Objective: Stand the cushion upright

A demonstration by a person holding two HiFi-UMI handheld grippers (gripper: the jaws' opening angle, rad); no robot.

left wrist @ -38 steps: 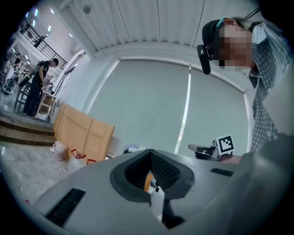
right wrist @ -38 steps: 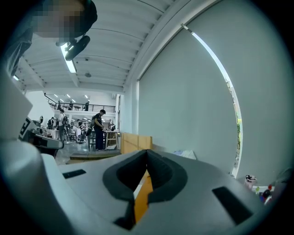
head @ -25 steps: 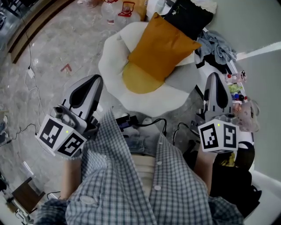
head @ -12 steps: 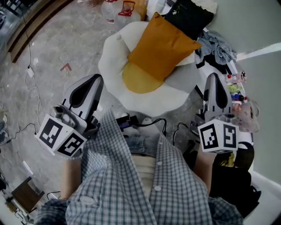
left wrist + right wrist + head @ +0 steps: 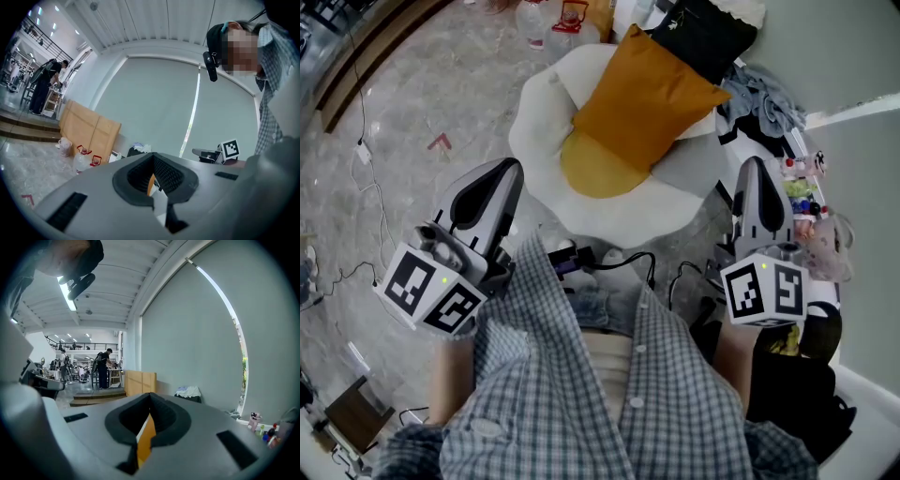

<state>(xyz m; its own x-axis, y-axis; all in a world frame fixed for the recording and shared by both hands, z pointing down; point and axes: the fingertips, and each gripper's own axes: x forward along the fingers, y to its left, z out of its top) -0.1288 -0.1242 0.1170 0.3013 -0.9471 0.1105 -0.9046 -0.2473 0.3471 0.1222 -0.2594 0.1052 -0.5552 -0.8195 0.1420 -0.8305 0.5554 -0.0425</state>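
Marbled floor (image 5: 422,94) surrounds a lobed white chair (image 5: 534,131) bearing a mustard cushion (image 5: 642,98).

Behind the right gripper (image 5: 150,395), the cushion (image 5: 146,437) shows only as a thin orange strip. The bottles (image 5: 534,26) are cut off by the top edge.

The left tongs (image 5: 151,155) fill the near half of the picture, their grey jaws pressed together with nothing gripped, and a thin sliver of the orange cushion (image 5: 150,184) shows through the slit below the black pads. Beyond them hangs a wide pale blind (image 5: 154,98), with cardboard sheets (image 5: 89,130) leaning at its left and red-handled bottles (image 5: 82,158) on the floor before them. A person (image 5: 46,84) stands far left on a raised step, a checked shirt (image 5: 269,117) runs down the right edge, and a square-marker cube (image 5: 230,149) sits at the right.
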